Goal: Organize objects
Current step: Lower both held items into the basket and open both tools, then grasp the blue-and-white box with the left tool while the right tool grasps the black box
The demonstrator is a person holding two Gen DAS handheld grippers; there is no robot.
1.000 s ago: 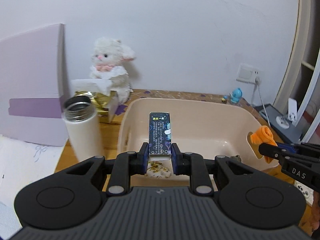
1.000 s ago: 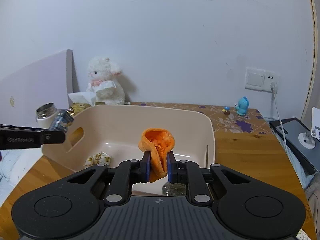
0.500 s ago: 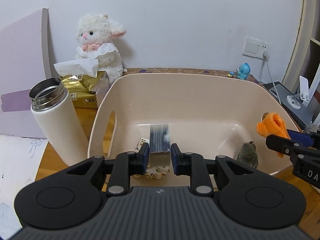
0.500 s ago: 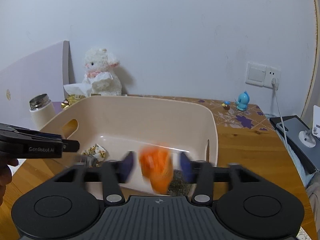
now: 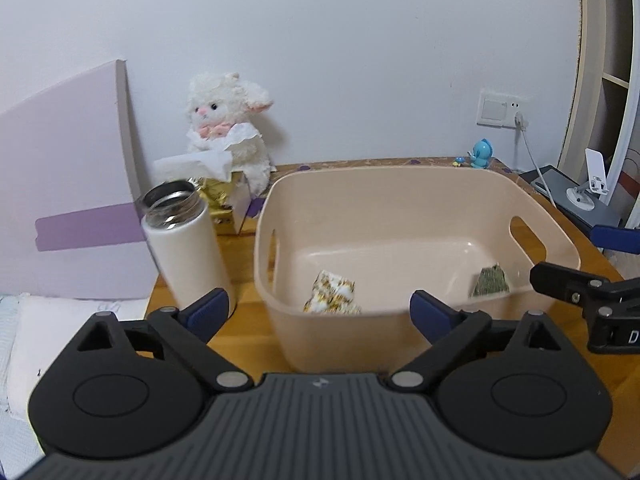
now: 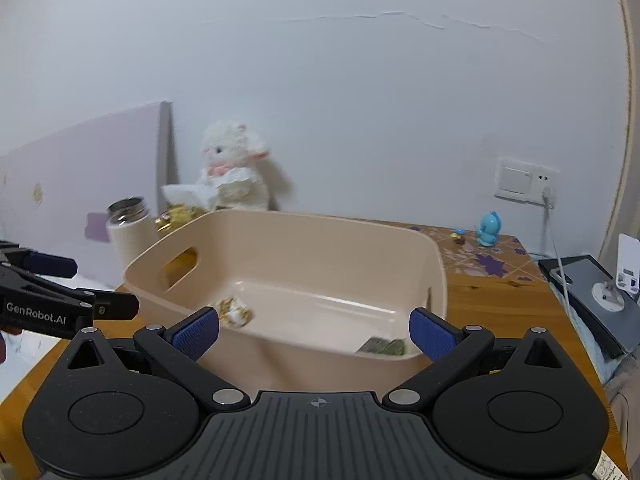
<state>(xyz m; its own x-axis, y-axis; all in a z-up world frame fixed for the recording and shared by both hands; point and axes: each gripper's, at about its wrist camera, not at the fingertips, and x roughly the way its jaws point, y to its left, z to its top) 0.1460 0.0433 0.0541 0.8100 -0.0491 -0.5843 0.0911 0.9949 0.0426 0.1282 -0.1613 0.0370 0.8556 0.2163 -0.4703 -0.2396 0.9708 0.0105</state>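
A beige plastic bin [image 5: 400,188] stands on the wooden table; it also shows in the right wrist view [image 6: 304,224]. Inside lie a white-and-gold packet [image 5: 330,298] [image 6: 234,312] and a green packet [image 5: 491,283] [image 6: 382,346]. My left gripper [image 5: 320,314] is open and empty, just in front of the bin's near wall. My right gripper [image 6: 314,330] is open and empty, over the bin's near wall. The dark box and the orange item that I held are not in sight.
A white steel-rimmed flask [image 5: 182,248] stands left of the bin. Behind it are a gold tissue box [image 5: 218,196], a white plush lamb [image 5: 228,128] and a lilac board [image 5: 64,200]. A blue figurine [image 6: 489,229] and a phone stand [image 5: 592,184] are at the right.
Both grippers have opened and drawn back from the bin. The dark box left my left gripper and the orange item left my right gripper; neither shows now.
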